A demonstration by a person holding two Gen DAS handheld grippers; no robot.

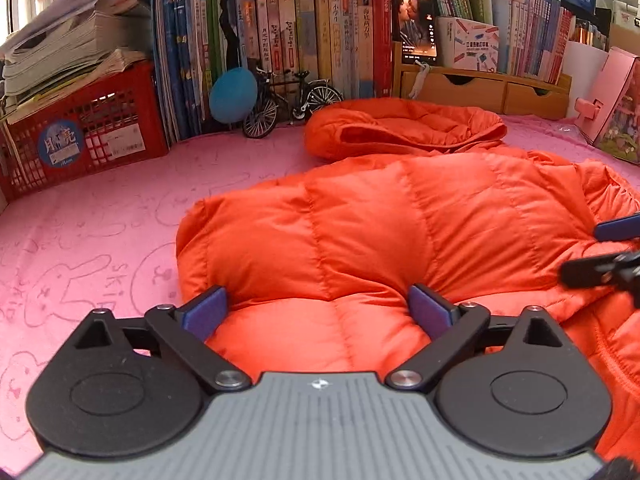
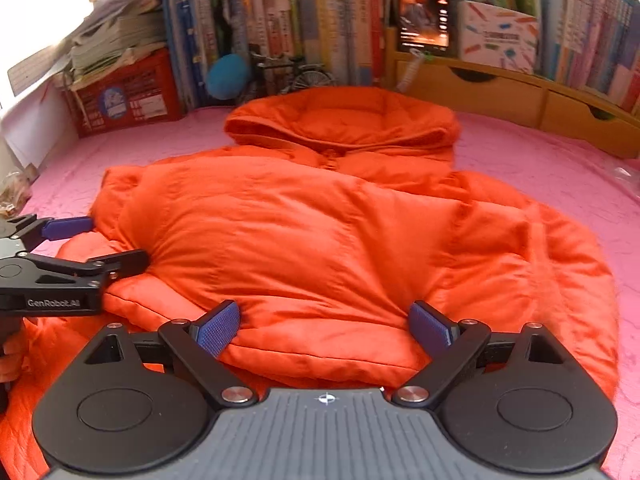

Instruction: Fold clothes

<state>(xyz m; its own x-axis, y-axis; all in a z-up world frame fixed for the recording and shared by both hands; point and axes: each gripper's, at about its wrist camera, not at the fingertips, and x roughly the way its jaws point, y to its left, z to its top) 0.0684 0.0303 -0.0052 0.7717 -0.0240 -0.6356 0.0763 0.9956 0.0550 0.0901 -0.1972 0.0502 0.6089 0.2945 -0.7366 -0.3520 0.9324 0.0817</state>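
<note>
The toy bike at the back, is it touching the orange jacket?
Apart. In the left wrist view, pink cloth shows between the toy bike and the orange jacket.

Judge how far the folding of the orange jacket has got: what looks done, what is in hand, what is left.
Done: the jacket lies with its sides folded in over the body. In hand: nothing is gripped; the left gripper and right gripper are open above its near edge. Left: the hood still lies flat, and the body is unfolded lengthwise.

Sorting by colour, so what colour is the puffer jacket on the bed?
Bright orange puffer jacket, clearest in the right wrist view.
</note>
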